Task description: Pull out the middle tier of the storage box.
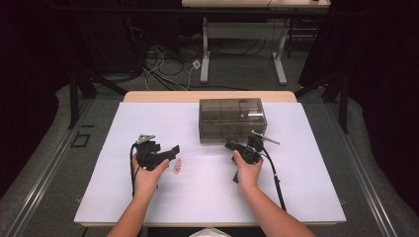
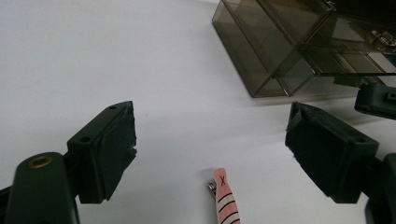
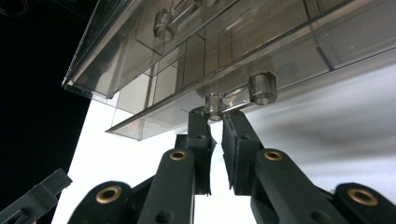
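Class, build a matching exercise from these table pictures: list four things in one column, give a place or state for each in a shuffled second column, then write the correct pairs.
Things
1. left gripper
2. right gripper
3. pink clip
4. smoky clear box

Places or states
A. lies flat on the white table sheet, black stripes on it
B. jaws nearly together at a small knob on the box's lower front
C. jaws wide apart, nothing between the pads
D. stands at the far middle of the table, empty compartments inside

Pairs: 1-C, 2-B, 3-A, 4-D
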{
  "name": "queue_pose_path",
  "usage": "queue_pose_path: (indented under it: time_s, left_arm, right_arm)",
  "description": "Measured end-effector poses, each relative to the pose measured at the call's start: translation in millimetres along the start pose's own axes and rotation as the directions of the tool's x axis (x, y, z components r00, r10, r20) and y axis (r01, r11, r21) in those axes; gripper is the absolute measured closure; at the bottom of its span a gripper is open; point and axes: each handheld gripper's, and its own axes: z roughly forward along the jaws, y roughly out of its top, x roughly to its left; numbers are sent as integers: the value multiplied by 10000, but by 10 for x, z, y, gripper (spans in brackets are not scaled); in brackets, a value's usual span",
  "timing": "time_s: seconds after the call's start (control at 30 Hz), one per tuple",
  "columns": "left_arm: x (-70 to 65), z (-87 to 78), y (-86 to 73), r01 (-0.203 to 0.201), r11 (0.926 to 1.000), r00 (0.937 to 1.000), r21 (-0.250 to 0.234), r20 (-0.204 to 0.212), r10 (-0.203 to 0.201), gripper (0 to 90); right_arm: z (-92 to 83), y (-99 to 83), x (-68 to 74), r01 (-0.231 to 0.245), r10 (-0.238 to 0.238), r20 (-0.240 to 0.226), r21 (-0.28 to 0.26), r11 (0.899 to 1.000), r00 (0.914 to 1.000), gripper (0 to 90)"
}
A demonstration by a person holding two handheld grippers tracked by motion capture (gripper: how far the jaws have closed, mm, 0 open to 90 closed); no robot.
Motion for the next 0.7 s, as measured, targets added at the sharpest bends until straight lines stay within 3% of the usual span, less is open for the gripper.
queue_pose_path:
  time_s: [0.17,0.4,0.7]
  left_arm:
    - [-4,1,0,25,10000,10000,-15,4,-25,165]
    - [0,4,-1,15,10000,10000,2,-11,-15,165]
    - [3,7,-4,39,10000,10000,2,-24,-39,164]
  right_arm:
    - [-25,-17,10,-92,92,21,47,9999,10000,822]
    - [-59,-56,18,207,-207,3,246,9995,9998,822]
    - [-83,-96,15,105,-105,-46,72,9999,9999,822]
